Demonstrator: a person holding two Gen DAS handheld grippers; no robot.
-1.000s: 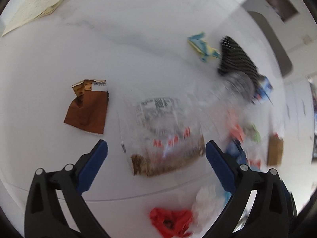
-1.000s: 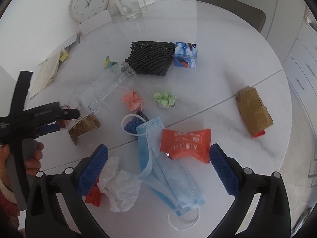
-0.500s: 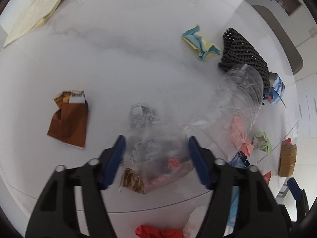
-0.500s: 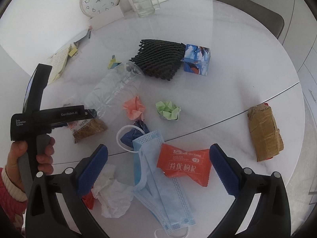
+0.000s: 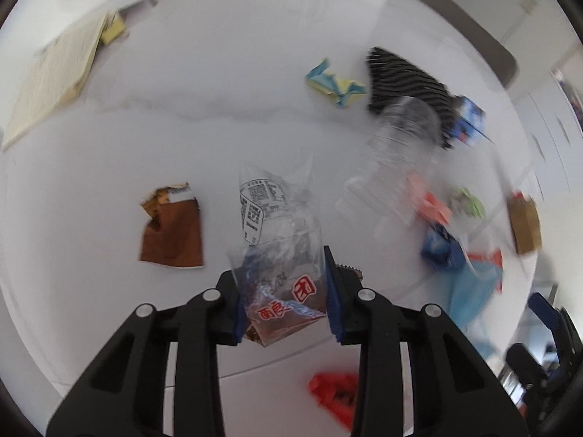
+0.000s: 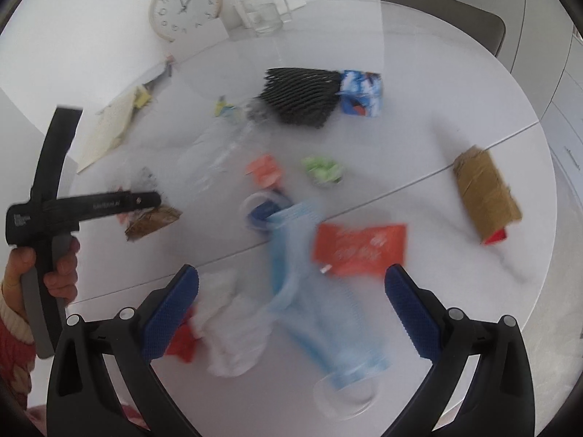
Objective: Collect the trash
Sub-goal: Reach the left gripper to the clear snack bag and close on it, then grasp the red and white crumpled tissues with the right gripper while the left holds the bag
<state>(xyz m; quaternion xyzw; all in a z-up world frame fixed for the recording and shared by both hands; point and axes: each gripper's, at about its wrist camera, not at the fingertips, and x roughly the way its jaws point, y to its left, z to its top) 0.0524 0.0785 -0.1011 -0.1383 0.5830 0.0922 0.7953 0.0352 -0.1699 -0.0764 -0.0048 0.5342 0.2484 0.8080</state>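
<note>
Clear plastic wrapper (image 5: 280, 255) with red print and brown crumbs pinched between blue pads of left gripper (image 5: 284, 291), low over white table (image 5: 218, 145); contact with table unclear. Brown torn packet (image 5: 171, 229) near, to its left. Right gripper (image 6: 291, 309) spread wide above blurred blue face mask (image 6: 313, 291), holding nothing.

Round white marble-look table (image 6: 419, 73), white wall with clock (image 6: 185, 6), 1 grey-brown chair (image 6: 452, 14), perhaps cabinets behind.

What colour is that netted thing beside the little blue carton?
Black; the foam net sleeve shows best in the right wrist view.
</note>
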